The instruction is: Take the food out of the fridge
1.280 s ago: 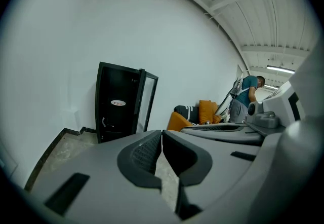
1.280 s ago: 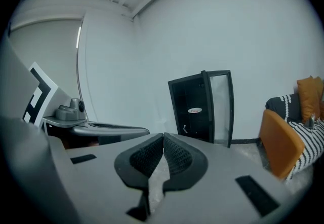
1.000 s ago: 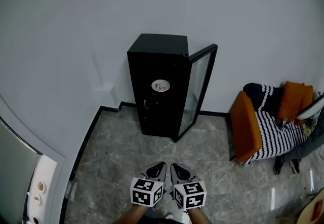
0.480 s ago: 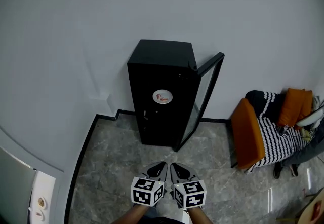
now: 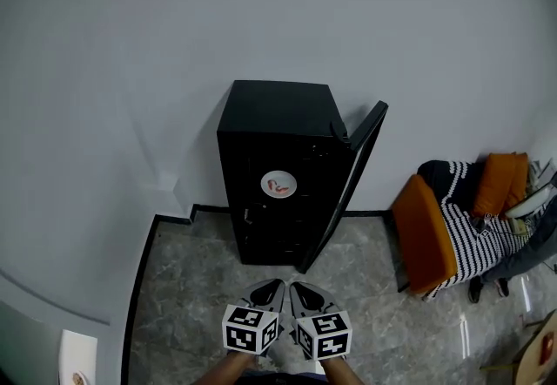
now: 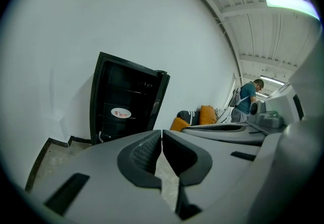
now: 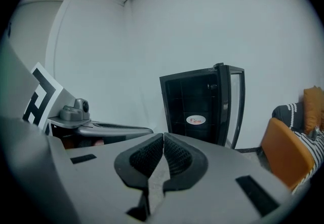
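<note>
Black fridge (image 5: 274,148) upright against the white wall (image 5: 261,9), on a grey marbled floor (image 5: 191,296), top flat and bare. Glass door (image 5: 352,178) standing open at the fridge's right side, seen nearly edge-on in the head view. Round white sticker (image 5: 278,185) with a red mark on the dark face turned toward the camera. Faint grid of lines across that face in the right gripper view; open inside or panel, not possible to tell. Food not to be made out in any view. Black skirting (image 5: 148,270) along the foot of the wall, left of the fridge.

Lower in the head view, well apart from the fridge: left gripper (image 5: 277,286) and right gripper (image 5: 298,287), just beside each other, both pointed toward the fridge and tilted a little downward. Jaws of the left gripper pressed together along their ribbed pads, nothing between them. Jaws of the right gripper likewise together and empty.

Right of the fridge and apart from it: orange armchair (image 5: 422,235) carrying a black-and-white striped throw (image 5: 470,222) and an orange cushion (image 5: 496,183). Trousered leg (image 5: 513,261) of a person at the right edge. In the left gripper view, a person in a teal top (image 6: 248,97) standing beyond the armchair, below a lit ceiling lamp (image 6: 293,4).
</note>
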